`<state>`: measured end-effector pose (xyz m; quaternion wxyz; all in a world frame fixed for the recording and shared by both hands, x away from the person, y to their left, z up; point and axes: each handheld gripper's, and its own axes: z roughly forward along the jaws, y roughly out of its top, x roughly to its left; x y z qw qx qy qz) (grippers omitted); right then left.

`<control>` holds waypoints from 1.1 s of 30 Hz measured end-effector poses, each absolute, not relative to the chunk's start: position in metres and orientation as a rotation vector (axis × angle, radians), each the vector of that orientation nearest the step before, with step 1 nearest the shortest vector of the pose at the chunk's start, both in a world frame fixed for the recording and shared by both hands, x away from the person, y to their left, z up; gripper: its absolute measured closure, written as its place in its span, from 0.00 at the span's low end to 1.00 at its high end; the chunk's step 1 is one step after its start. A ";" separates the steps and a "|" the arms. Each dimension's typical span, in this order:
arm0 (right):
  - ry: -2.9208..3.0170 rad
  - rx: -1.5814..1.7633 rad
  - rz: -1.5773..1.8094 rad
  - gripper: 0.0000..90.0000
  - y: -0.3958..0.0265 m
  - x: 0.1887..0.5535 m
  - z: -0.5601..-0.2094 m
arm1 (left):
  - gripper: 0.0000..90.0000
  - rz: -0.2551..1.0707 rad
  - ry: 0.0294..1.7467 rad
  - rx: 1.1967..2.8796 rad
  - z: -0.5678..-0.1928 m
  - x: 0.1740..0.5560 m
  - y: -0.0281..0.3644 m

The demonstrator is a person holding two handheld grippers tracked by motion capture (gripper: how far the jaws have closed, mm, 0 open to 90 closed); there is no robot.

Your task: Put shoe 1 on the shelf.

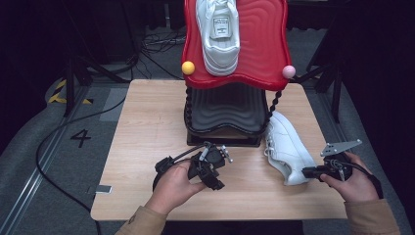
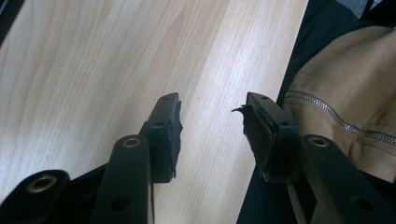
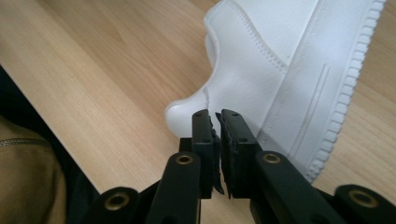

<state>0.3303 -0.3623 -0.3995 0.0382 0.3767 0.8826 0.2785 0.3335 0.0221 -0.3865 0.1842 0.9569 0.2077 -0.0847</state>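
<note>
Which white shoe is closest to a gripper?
The shoe on the table, lying beside the rack's base. The right gripper is at its heel. The other shoe sits up on the red shelf, far from both grippers.

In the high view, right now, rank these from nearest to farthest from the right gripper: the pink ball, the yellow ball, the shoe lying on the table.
From the right gripper:
1. Shoe on the table, right beside its jaws.
2. Pink ball, rack's right corner.
3. Yellow ball, rack's left corner.

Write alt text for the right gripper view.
The right gripper points its nearly shut black jaws at the heel of a white shoe lying on its side on a wooden table. A tan sleeve shows at lower left.
</note>
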 end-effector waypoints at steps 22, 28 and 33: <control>2.713 1.168 0.769 1.00 -0.366 0.344 -0.406 | 0.59 -0.266 0.625 2.689 -0.394 0.331 0.030; 2.688 1.200 0.768 1.00 -0.372 0.344 -0.404 | 0.58 -0.262 0.629 2.691 -0.395 0.331 0.031; 2.679 1.225 0.804 1.00 -0.378 0.345 -0.405 | 0.58 -0.260 0.629 2.691 -0.396 0.332 0.031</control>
